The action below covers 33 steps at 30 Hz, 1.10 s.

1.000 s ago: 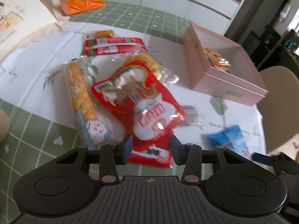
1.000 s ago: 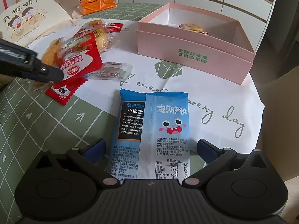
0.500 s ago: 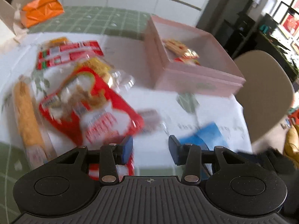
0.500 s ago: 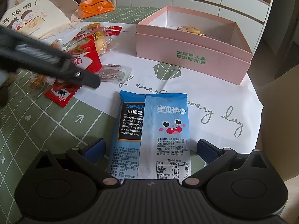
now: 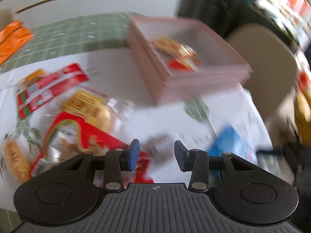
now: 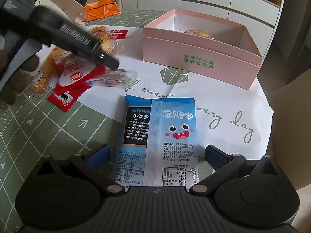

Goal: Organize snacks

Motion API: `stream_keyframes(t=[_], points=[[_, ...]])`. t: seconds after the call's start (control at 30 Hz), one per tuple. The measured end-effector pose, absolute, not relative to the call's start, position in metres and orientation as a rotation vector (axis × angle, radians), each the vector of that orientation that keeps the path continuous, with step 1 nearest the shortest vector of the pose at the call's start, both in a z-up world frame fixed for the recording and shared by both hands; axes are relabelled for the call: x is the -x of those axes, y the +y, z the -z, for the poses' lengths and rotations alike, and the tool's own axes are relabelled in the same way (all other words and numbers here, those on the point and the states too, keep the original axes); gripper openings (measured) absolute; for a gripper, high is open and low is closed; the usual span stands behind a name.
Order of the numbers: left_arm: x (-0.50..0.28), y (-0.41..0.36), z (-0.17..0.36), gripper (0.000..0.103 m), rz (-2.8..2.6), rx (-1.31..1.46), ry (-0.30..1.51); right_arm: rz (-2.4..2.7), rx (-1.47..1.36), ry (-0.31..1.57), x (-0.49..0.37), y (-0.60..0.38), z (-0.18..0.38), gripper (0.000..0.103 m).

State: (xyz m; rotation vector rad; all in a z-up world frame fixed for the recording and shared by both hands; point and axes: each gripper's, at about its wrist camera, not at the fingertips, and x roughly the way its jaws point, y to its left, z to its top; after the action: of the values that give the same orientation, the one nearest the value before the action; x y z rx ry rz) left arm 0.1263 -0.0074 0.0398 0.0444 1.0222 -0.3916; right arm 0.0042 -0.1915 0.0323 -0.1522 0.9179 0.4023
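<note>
My left gripper (image 5: 156,154) hovers over the snack pile, jaws closing with nothing pressed between them. Past its tips lies a small clear-wrapped snack (image 5: 159,145), blurred, beside a big red packet (image 5: 77,136). In the right wrist view the left gripper (image 6: 111,64) reaches in from the left above that clear-wrapped snack (image 6: 116,78). My right gripper (image 6: 157,154) stands open astride a blue packet (image 6: 159,132) with a cartoon face, pads clear of its edges. The pink box (image 6: 194,58) at the back holds a yellow-wrapped snack (image 6: 196,33).
A long yellow snack (image 6: 44,71), a small red sachet (image 6: 66,97) and red sausage strips (image 5: 48,89) lie at the left. An orange bag (image 6: 101,8) sits at the table's far side. A beige chair (image 5: 268,68) stands past the table's right edge.
My left gripper has swung right, from over the red packet to over the clear-wrapped snack, rolling as it went; its jaws look slightly narrower. The right gripper and blue packet have not moved.
</note>
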Motion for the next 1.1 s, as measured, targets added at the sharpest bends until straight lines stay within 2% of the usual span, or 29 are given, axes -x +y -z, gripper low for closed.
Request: stream_keyframes(t=[0.13, 0.23, 0.4, 0.5, 0.6, 0.7, 0.9, 1.1], points=[[-0.108, -0.025, -0.043, 0.046, 0.458, -0.187, 1.008, -0.401, 0.150, 0.913, -0.004, -0.192, -0.032, 0.103], [-0.112, -0.026, -0.050, 0.046, 0.441, -0.186, 0.960, -0.400, 0.148, 0.908, -0.003, -0.192, -0.032, 0.103], [-0.143, -0.023, -0.038, 0.046, 0.405, -0.225, 1.026, -0.401, 0.151, 0.911, -0.003, -0.192, -0.032, 0.103], [-0.154, -0.011, -0.035, 0.046, 0.419, -0.134, 1.061, -0.404, 0.152, 0.911, -0.003, -0.193, -0.032, 0.103], [-0.150, -0.013, -0.036, 0.046, 0.466, -0.140, 1.084, -0.405, 0.151, 0.906, -0.002, -0.193, -0.032, 0.103], [-0.144, -0.024, -0.036, 0.052, 0.502, -0.200, 1.095, -0.401, 0.147, 0.896, 0.000, -0.193, -0.031, 0.103], [-0.136, -0.042, -0.033, 0.053, 0.505, -0.348, 1.100, -0.399, 0.146, 0.892, 0.001, -0.193, -0.030, 0.103], [-0.143, -0.047, -0.029, 0.052, 0.428, -0.281, 1.071, -0.398, 0.147, 0.891, 0.001, -0.193, -0.030, 0.103]])
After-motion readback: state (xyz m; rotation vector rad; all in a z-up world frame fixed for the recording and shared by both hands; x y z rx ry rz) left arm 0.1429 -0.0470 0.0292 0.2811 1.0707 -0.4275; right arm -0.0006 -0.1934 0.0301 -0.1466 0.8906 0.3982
